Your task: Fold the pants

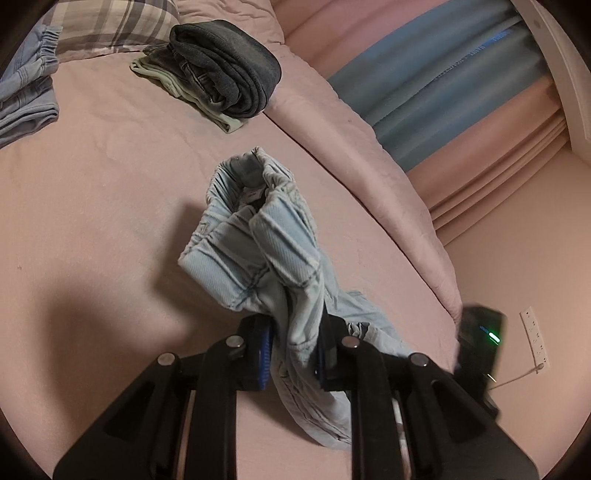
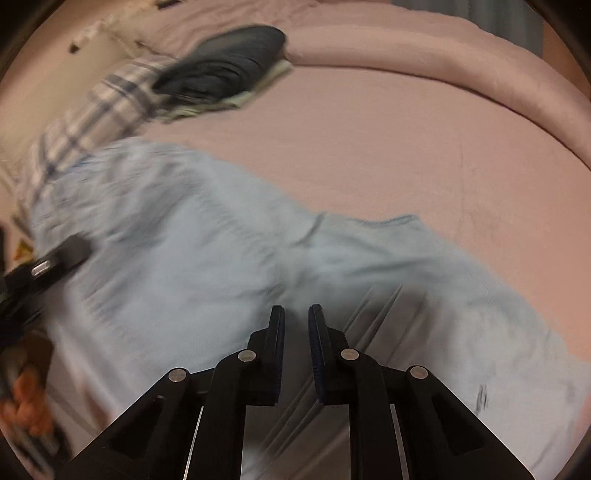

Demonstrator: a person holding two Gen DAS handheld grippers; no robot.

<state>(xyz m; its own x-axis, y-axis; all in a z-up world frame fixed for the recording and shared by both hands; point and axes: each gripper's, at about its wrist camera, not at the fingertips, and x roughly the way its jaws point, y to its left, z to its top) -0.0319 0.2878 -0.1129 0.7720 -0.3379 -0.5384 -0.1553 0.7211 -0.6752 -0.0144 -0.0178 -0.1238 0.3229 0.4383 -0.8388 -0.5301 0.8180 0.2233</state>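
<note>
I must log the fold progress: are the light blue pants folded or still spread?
Not folded. The pants lie spread loosely over the bed, and the left gripper holds their bunched waistband up.

The pink bed (image 1: 110,221) is viewed from close above by both wrist cameras, each angled downward along its gripper's fingers. The stack of folded clothes (image 1: 221,70) and plaid pillow (image 1: 110,26) are shared by both views.

Left gripper (image 1: 293,354), black linkage arms, blue ribbed pads, silver pivot pins, right gripper (image 2: 296,350) alike
</note>
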